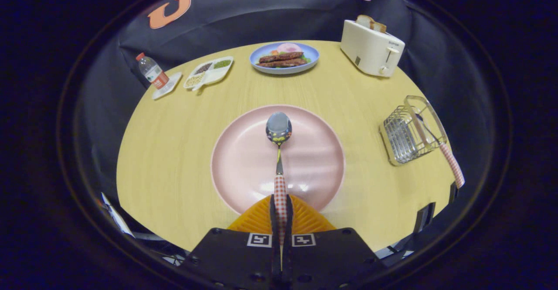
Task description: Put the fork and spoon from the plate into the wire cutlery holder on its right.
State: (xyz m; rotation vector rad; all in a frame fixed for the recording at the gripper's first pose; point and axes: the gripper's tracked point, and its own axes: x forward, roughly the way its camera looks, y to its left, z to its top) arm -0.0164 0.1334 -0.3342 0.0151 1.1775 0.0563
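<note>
Writing: the white 2-slot toaster (372,48) at the table's far right edge has a small dark brand word on its side, too small to read reliably. The clear plastic water bottle with red cap and red label (152,71) at the far left edge has label text that is illegible.

The hand-held gripper (280,209) is nearly closed, both fingers clamped on the red-and-white checked handle of the metal spoon (279,150). The handle runs between the fingers, and the spoon's bowl points straight ahead of them, over the middle of the round pink plate (244,159). Cannot tell whether the bowl touches the plate or hangs just above it. The plate sits at the centre of the round light-wood table (165,159), its near rim just ahead of the fingertips.

The wire cutlery holder (403,135) stands near the table's right edge, well apart from the plate. The fork with a red-and-white checked handle (451,163) is already in it, handle leaning out toward the near right edge.

Far edge, centre: blue plate of food with brown sausages (284,58). Left of it, a white divided tray with beans and grains (209,72). The bottle stands on a small white square coaster (168,86). 2 slices of toast (370,22) stick up from the toaster.
</note>
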